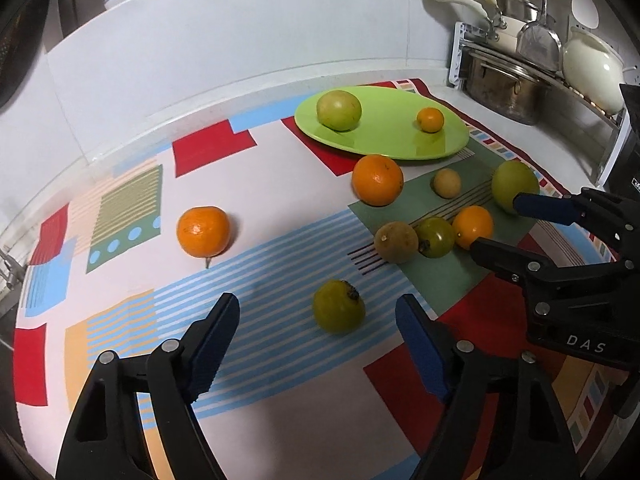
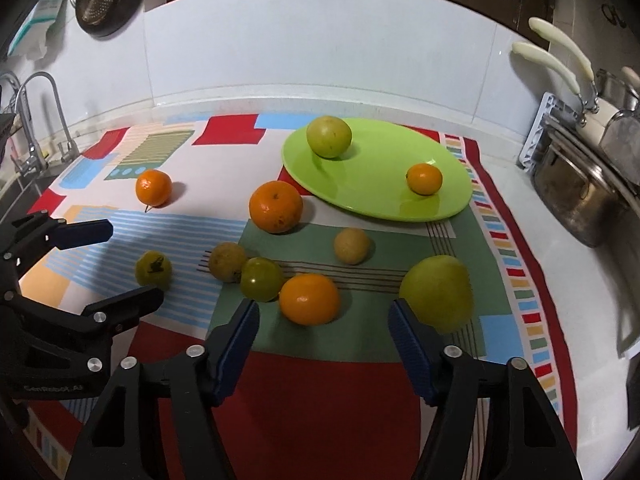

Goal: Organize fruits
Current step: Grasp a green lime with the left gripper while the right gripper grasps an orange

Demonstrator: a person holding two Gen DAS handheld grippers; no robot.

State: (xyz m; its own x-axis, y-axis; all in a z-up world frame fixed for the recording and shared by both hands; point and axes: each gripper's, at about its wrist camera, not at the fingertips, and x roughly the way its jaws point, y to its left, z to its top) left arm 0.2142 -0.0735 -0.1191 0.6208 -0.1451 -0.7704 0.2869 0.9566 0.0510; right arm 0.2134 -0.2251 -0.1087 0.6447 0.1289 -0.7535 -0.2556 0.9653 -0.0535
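Note:
A lime-green plate [image 1: 400, 144] at the back of the patterned mat holds a large green fruit [image 1: 339, 111] and a small orange [image 1: 430, 119]. Several oranges and green or tan fruits lie loose on the mat. My left gripper [image 1: 316, 308] is open. A small green fruit [image 1: 338, 312] lies between its fingers, untouched. My right gripper [image 2: 324, 312] is open too, with an orange [image 2: 309, 299] just ahead between its fingertips and apart from the pads. A big green fruit [image 2: 438, 292] sits beside its right finger. The left gripper [image 2: 134, 262] also shows in the right wrist view.
A lone orange [image 1: 203, 231] sits far left and a large orange [image 1: 377, 179] in front of the plate. A dish rack with pots [image 1: 504, 88] stands at the right edge. A faucet [image 2: 32, 128] and sink are at the left. A white tiled wall runs behind.

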